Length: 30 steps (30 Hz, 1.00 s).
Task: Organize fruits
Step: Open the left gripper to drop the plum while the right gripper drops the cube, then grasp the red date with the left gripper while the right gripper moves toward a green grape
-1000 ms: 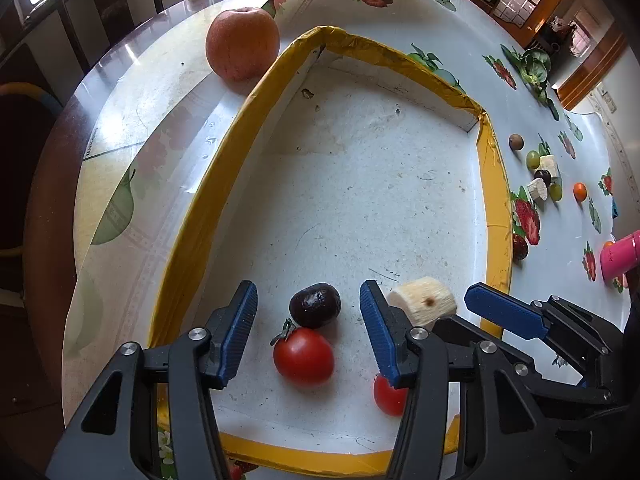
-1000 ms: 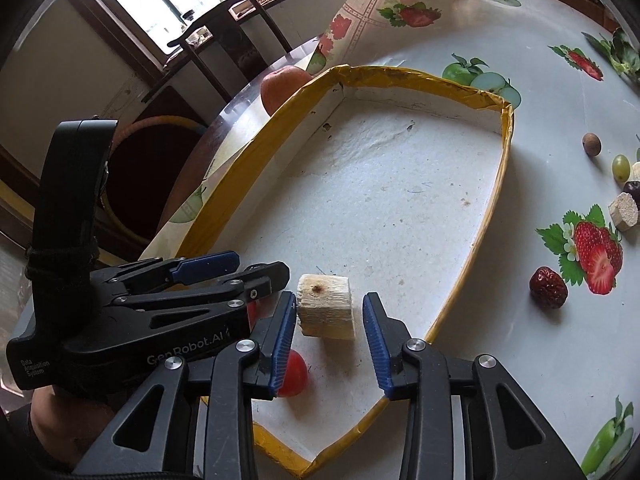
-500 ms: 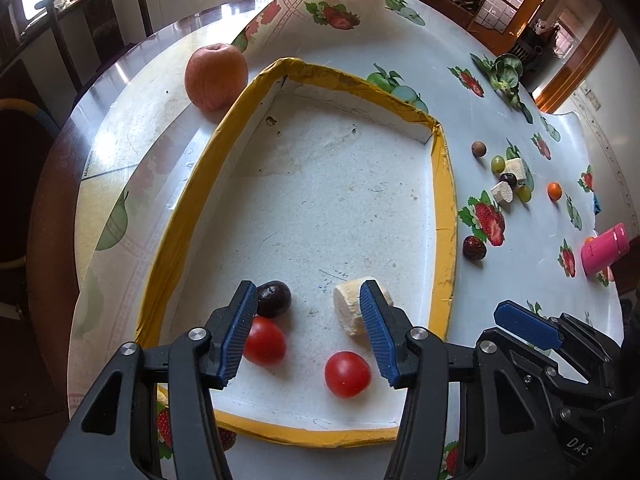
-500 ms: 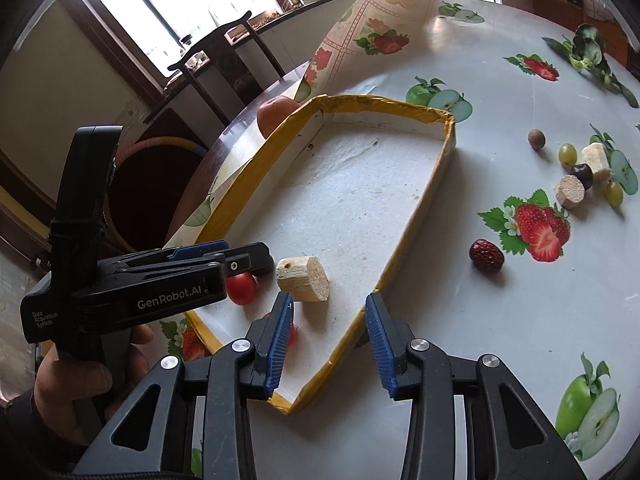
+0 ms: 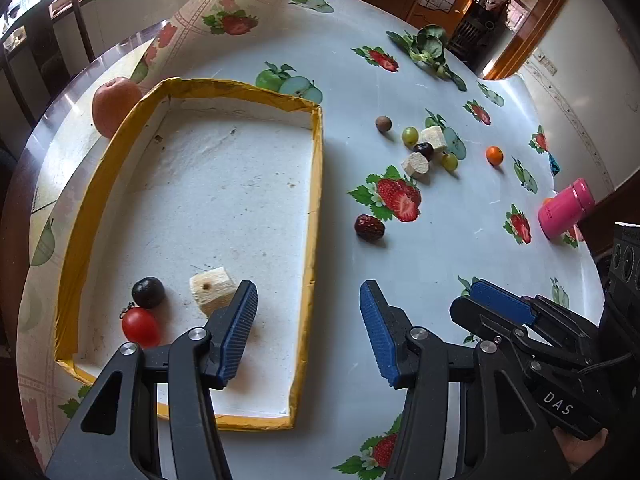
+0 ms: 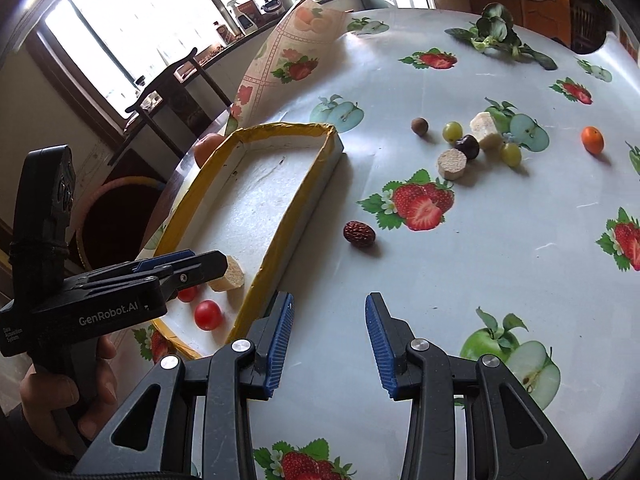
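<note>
Holding both empty tongs, left (image 5: 306,330) and right (image 6: 330,340), parted above the desk (image 6: 460,272), we aim for the red date (image 6: 359,234) outside the tray (image 5: 316,208).

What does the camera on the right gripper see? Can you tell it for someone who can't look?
The open right gripper hangs empty over a fruit-print tablecloth, beside a yellow-edged tray that holds cherry tomatoes and a pale chunk. A red date, grapes and a small orange lie loose on the cloth. The left gripper reaches over the tray.

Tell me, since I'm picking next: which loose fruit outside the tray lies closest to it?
The dark red date, alone beside the printed strawberry; the others sit farther out.
</note>
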{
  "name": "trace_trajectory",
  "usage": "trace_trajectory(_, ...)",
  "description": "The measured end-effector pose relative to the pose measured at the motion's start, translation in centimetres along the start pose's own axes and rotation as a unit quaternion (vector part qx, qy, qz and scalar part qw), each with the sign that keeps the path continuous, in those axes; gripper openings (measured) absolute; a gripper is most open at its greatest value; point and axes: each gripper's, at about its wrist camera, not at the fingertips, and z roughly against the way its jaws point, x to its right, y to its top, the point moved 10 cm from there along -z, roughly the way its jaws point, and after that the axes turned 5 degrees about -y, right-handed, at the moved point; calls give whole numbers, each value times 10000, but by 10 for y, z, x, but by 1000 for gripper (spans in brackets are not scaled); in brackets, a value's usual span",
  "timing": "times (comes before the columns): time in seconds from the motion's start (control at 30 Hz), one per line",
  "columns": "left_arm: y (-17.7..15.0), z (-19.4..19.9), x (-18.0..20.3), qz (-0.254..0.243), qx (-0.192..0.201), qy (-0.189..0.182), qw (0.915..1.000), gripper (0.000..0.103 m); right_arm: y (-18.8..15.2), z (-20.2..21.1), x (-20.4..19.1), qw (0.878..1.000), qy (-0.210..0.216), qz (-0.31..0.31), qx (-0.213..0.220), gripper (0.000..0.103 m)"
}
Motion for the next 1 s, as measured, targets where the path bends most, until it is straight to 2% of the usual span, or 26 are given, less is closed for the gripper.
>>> trace_trajectory(0.23, -3, -9, 36, -243, -104, -175, 9995, 52, -4, 13, 34, 9995, -175, -240, 93, 40)
trace_trajectory(0.47, -3, -27, 51, -331, -243, -198, 9990, 52, 0, 17, 69, 9982, -405, -396, 186, 40)
trace_trajectory(0.73, 8, -56, 57, -330, -396, -124, 9986, 52, 35, 8, 116, 9953, -706, -552, 359, 40)
trace_trajectory(1.0, 27, -90, 58, -341, -514, -15, 9981, 52, 80, -20, 145, 9944, -823, -517, 416, 39)
